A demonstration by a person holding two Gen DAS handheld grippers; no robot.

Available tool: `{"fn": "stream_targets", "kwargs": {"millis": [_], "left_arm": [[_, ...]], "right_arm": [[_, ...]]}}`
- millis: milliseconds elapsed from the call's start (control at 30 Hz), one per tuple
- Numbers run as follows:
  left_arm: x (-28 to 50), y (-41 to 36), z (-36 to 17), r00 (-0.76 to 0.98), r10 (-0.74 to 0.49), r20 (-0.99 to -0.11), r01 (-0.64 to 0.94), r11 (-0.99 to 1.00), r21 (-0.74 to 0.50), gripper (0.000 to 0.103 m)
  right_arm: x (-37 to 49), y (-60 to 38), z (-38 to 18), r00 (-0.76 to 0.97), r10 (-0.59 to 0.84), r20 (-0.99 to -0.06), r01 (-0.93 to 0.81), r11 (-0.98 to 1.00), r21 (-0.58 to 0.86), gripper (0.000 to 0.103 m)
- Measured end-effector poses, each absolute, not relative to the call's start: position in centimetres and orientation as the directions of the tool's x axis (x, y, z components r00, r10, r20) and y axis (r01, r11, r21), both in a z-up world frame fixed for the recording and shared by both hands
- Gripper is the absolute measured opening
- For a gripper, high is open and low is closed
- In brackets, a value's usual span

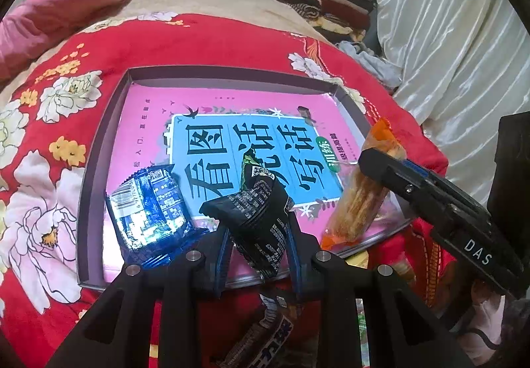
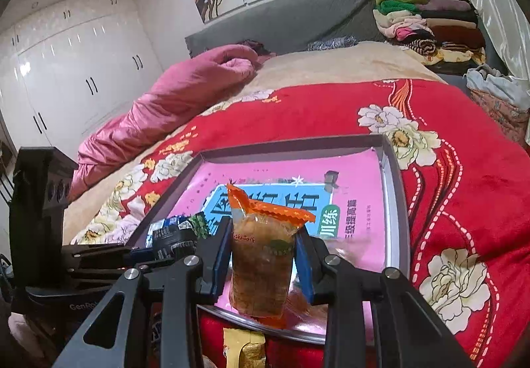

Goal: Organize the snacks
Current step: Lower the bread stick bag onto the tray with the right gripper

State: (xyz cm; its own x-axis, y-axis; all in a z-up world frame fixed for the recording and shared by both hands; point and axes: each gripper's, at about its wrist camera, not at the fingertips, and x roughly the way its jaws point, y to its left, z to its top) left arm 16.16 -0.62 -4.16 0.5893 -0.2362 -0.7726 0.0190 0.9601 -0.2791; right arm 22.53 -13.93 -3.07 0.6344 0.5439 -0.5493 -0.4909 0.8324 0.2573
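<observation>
A shallow box (image 1: 86, 169) (image 2: 396, 199) lined with a pink book lies on the red flowered blanket. My left gripper (image 1: 258, 245) is shut on a black snack packet (image 1: 261, 222), held over the box's near edge. A blue packet (image 1: 149, 215) lies in the box at its near left. My right gripper (image 2: 263, 255) is shut on an orange-topped clear packet (image 2: 261, 255) of brownish snack, held upright above the box's near edge. In the left wrist view that orange packet (image 1: 361, 199) and the right gripper's fingers (image 1: 394, 175) show at the right. The black packet (image 2: 172, 238) and blue packet (image 2: 162, 227) show at left in the right wrist view.
More packets lie on the blanket in front of the box: a dark one (image 1: 261, 335) and a yellow one (image 2: 245, 351). A pink quilt (image 2: 159, 116) lies at the left, folded clothes (image 2: 427, 23) at the far right, a white curtain (image 1: 463, 36) beside the bed.
</observation>
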Motion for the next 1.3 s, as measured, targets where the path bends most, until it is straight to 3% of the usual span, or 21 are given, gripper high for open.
{"fn": "stream_targets", "kwargs": {"millis": [1300], "left_arm": [[16.3, -0.5, -5.4, 0.554, -0.238, -0.797, 0.006, 0.959, -0.282, 0.032]], "right_arm": [[23.0, -12.0, -5.6, 0.556, 0.495, -0.668, -0.509, 0.838, 0.197, 0.037]]}}
